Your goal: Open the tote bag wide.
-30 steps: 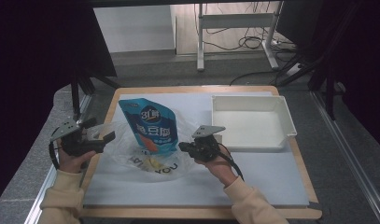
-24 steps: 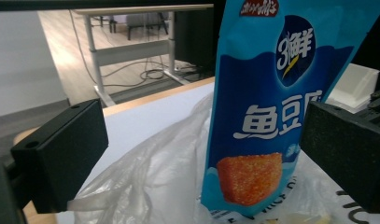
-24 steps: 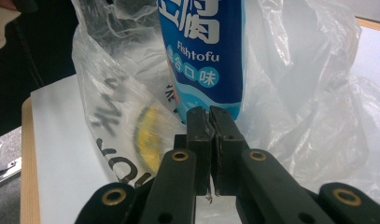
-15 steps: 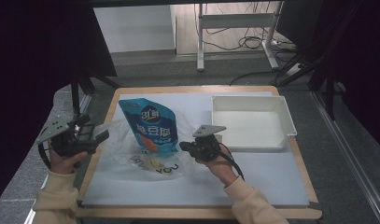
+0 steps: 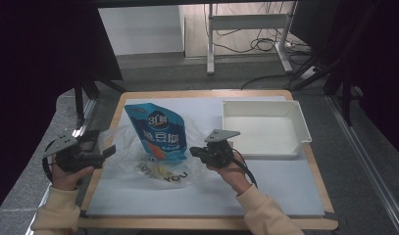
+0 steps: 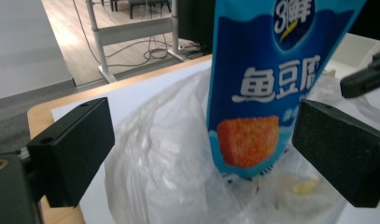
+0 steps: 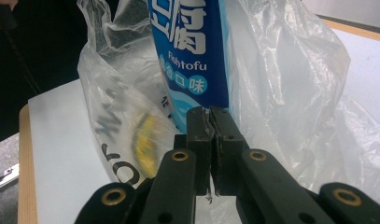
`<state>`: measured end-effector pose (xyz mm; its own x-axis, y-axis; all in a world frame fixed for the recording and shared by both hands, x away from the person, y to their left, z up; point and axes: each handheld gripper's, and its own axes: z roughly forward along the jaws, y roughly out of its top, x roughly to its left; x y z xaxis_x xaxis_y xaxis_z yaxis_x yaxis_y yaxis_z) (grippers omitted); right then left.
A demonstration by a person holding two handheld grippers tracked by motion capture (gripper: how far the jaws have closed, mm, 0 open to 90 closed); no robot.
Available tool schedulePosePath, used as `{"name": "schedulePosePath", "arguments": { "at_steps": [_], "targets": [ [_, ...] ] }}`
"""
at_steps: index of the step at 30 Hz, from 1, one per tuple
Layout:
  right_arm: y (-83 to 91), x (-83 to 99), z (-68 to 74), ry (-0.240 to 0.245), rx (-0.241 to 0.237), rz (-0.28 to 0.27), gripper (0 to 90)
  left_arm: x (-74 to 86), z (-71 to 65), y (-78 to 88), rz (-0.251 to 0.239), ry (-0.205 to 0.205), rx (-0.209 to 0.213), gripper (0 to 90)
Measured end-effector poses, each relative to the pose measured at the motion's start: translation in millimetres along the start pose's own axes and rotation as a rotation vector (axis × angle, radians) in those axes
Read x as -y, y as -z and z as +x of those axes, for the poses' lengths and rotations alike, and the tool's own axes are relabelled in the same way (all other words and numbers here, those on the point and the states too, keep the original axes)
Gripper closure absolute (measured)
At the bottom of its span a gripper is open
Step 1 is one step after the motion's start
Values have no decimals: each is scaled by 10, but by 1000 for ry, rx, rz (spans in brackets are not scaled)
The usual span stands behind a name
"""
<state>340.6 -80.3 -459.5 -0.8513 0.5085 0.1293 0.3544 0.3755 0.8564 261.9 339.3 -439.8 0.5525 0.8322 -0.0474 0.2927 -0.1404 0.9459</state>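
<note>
Nearest, the right gripper (image 5: 199, 152) sat low on the bench (image 5: 285, 181), its fingers pressed fully together on a fold of the clear plastic bag (image 5: 153, 164); a sliver of film showed pinched between the pads in the right gripper view. Just beyond them stood the blue fish tofu pouch (image 7: 192, 51), upright with its base down inside the bag.

The left gripper (image 5: 106, 152) hung off the bench's left edge, fingers spread wide and holding nothing. In the left gripper view the pouch (image 6: 267, 93) and the bag's loose near wall (image 6: 169, 154) lay between and ahead of its pads (image 6: 75, 149), not touching them.

Step in hand, as I judged it: bagging the pouch, or holding the bag mouth open around it. The right side was anchored; the left side was not yet gripped. The next move likely called for the left gripper to come in over the bench edge and close on the bag's free rim, catching film alone and not the pouch.

Room: bare white mat lay in front of the bag. The wooden rim (image 5: 116, 117) ran close to the left gripper, so its approach had to clear that lip. Farther right, the white tray (image 5: 295, 117) sat apart from the bag, empty, near the far right corner. Beyond the bench, floor and cables.
</note>
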Motion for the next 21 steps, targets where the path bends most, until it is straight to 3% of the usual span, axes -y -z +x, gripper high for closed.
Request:
{"name": "schedulePosePath", "arguments": {
  "at_steps": [6, 13, 21],
  "targets": [
    [25, -21, -11, -1, 2, -8, 859, 73, -101, 69, 29, -17, -2, 83],
    [46, -39, -22, -3, 6, -19, 851, 70, -170, 20, 57, -15, -8, 84],
    [91, -77, -45, -14, 21, -47, 723, 53, -209, 3, 66, -19, -3, 85]
  ]
}}
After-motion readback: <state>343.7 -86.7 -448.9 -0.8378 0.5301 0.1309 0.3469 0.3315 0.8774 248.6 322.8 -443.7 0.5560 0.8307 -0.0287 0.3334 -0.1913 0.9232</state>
